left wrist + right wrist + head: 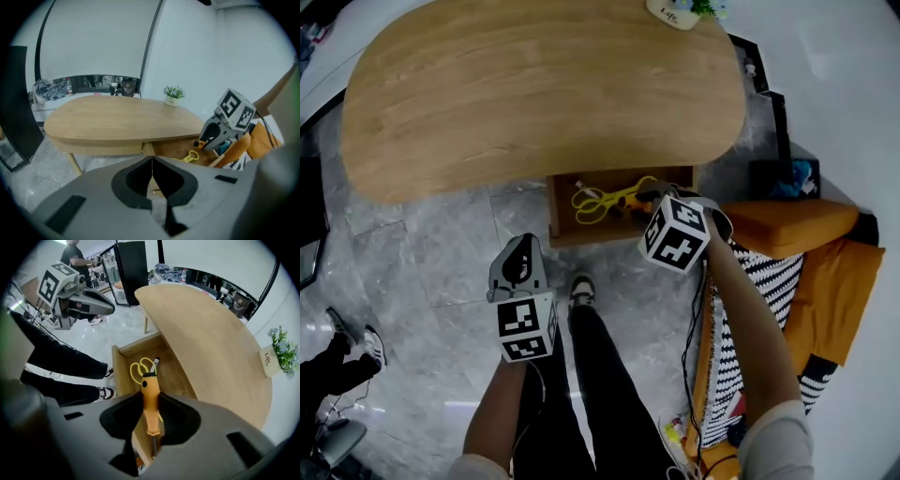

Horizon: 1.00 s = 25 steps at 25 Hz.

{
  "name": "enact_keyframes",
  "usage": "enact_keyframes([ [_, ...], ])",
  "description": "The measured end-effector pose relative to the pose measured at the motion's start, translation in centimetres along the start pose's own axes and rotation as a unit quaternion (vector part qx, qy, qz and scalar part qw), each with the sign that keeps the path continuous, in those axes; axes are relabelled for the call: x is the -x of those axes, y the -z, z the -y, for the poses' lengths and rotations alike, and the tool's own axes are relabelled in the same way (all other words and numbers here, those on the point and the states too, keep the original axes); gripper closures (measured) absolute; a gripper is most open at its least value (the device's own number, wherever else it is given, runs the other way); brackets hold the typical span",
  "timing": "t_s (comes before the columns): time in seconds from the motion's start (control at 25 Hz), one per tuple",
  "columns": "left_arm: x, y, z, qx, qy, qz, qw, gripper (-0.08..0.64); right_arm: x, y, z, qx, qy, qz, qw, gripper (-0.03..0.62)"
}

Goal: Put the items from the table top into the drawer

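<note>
Under the wooden table [534,84] a drawer [555,214] stands open. My right gripper [150,398] points down over it and is shut on an orange-handled screwdriver [149,401], whose handle end faces the drawer. Yellow scissors [138,370] lie on the drawer floor, with a dark pen-like item [155,363] beside them. In the head view the right gripper [654,199] hangs above the drawer's right part. My left gripper [517,255] is shut with nothing in it, out over the floor in front of the drawer. In the left gripper view its pads meet tip to tip.
A small potted plant [680,9] with a white label stands at the table's far edge. An orange cushion [797,220] and striped fabric [759,281] lie right of the drawer. The holder's legs and shoe [581,289] are below the drawer; another person's feet [356,347] at left.
</note>
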<state>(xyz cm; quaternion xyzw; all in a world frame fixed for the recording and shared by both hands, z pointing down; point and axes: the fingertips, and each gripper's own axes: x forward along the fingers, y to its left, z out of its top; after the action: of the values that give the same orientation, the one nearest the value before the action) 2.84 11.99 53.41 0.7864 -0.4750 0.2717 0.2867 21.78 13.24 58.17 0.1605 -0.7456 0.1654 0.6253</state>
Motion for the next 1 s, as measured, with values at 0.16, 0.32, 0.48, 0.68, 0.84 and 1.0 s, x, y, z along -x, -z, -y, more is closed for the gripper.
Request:
enact_keyframes([
  [0.16,-0.6,-0.1,0.0,-0.008,0.002,-0.008,0.9999,0.551,-1.0,0.4,0.0,-0.004,-0.003,-0.008,1.000,0.488],
  [0.32,-0.9,-0.7,-0.1,-0.015,0.001,-0.007,0.9999,0.551,-1.1,0.5,-0.1,-0.024,-0.024,0.001,0.999,0.390],
  [0.48,-0.9,-1.0,-0.5,-0.013,-0.005,-0.005,0.9999,0.551,-0.7,0.9,0.5,-0.043,-0.025,0.003,0.999,0.377],
  [0.68,-0.9,-0.7,-0.3,-0.008,-0.007,-0.005,0.9999,0.551,-0.4,1.3,1.0,-0.051,-0.018,0.004,0.999,0.379],
  [0.84,-0.1,-0.7,0.5,-0.014,-0.004,-0.004,0.9999,0.551,0.8,1.5,0.7,-0.060,-0.007,0.021,0.998,0.385],
  [1.0,1.0,-2.0,0.9,-0.024,-0.008,0.003,0.9997,0.551,2.9,1.6,0.2,-0.071,0.007,0.047,0.996,0.385],
])
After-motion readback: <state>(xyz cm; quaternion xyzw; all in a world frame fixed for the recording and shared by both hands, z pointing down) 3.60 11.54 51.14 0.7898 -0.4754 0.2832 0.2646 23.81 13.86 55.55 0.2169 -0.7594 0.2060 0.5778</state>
